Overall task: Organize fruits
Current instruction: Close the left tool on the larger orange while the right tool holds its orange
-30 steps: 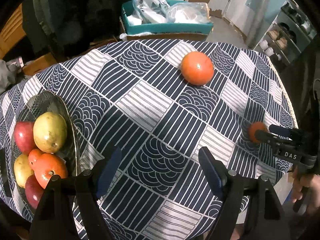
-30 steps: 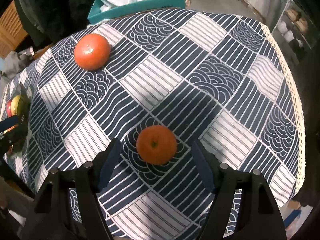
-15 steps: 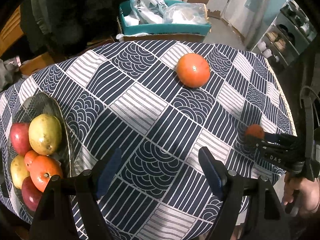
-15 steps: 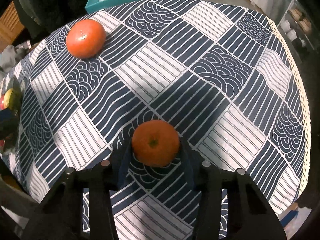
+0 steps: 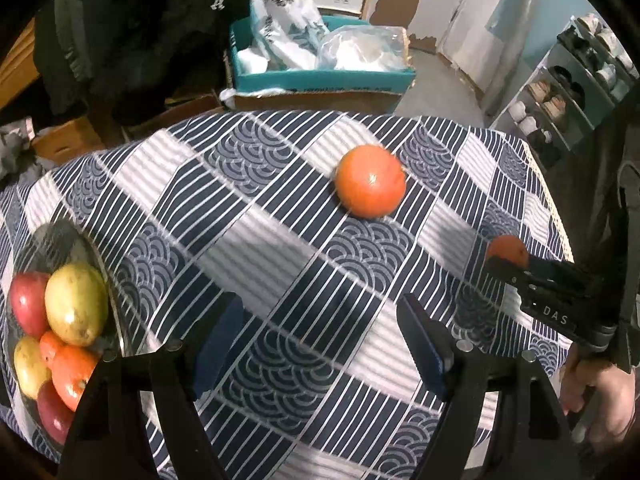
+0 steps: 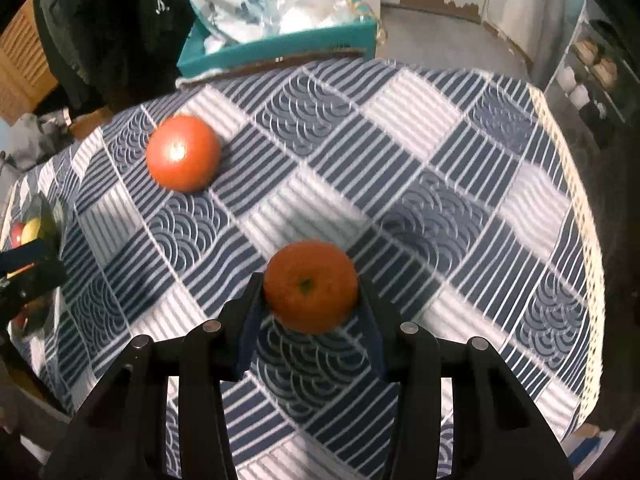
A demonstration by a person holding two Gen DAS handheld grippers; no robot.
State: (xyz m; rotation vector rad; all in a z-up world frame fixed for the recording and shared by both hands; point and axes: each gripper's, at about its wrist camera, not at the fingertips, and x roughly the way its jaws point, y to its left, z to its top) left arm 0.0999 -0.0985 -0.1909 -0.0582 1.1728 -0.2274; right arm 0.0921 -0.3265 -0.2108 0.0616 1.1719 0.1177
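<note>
My right gripper (image 6: 310,304) is shut on a small orange mandarin (image 6: 311,285) and holds it just above the patterned tablecloth (image 6: 420,208). It also shows in the left wrist view (image 5: 505,257), at the right edge, with the mandarin (image 5: 507,249) between its fingers. A larger orange-red fruit (image 5: 370,186) lies on the cloth toward the far side; it also shows in the right wrist view (image 6: 183,153). My left gripper (image 5: 320,340) is open and empty above the cloth. A glass bowl (image 5: 72,240) at the left holds several fruits, red, yellow and orange.
A teal box (image 5: 320,76) with white plastic bags stands beyond the table's far edge. Dark clothing (image 5: 120,32) hangs at the back left. A shelf with shoes (image 5: 568,92) is at the right. The table edge (image 6: 576,184) runs along the right.
My right gripper closed on the mandarin and lifted it slightly off the cloth. My left gripper drew back a little, staying open.
</note>
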